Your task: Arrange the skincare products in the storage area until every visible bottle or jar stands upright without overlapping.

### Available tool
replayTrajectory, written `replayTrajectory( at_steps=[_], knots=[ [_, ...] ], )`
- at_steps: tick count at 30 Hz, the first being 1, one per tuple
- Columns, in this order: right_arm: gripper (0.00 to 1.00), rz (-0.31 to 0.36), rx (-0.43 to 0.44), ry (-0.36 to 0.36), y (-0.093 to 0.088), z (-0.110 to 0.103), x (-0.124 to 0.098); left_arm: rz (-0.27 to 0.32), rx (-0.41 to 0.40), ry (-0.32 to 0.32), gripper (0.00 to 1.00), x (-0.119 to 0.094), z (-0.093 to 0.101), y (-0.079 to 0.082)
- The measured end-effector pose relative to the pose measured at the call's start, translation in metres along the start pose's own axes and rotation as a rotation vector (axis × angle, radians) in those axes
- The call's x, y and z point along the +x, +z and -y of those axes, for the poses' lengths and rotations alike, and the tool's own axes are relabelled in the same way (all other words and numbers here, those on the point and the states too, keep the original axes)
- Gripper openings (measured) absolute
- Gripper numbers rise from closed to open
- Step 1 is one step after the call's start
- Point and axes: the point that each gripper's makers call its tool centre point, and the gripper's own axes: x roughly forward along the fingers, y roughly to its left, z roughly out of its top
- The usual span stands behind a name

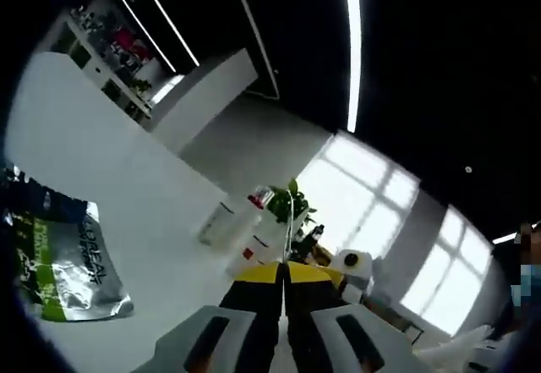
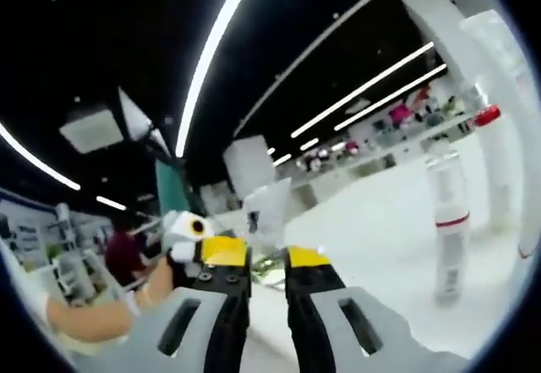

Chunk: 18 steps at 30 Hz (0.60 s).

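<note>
The main risk is a knock: bottles stand close together on the white tabletop [image 1: 127,187], and both views roll steeply, so a blind approach could topple one.

In the left gripper view, the left claw [image 1: 286,273] rises from the bottom centre, its jaws nearly together, apparently pinching a thin clear item I cannot identify. Beyond its tips stand white bottles [image 1: 245,221] and a small plant [image 1: 292,204]; a silver pouch [image 1: 72,259] lies flat at lower left.

In the right gripper view, the right claw [image 2: 258,263] sits released, a clear gap between its jaws. A tall clear bottle with a red band [image 2: 448,221] stands upright at right.
</note>
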Motion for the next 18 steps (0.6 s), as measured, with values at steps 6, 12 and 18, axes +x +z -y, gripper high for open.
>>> replayTrajectory(
  at_steps=[6,12,18],
  knots=[
    [0.47,-0.094,-0.054,-0.038,-0.017,0.0,0.01,0.016,-0.044,0.089,0.0,0.003,-0.012,-0.001],
    [0.62,-0.109,-0.054,-0.043,-0.011,-0.007,-0.011,0.034,-0.243,0.087,0.0,-0.004,-0.023,0.015],
    [0.7,-0.139,-0.104,-0.055,-0.016,-0.014,-0.039,0.006,-0.354,0.075,0.0,-0.006,-0.014,0.022]
  ],
)
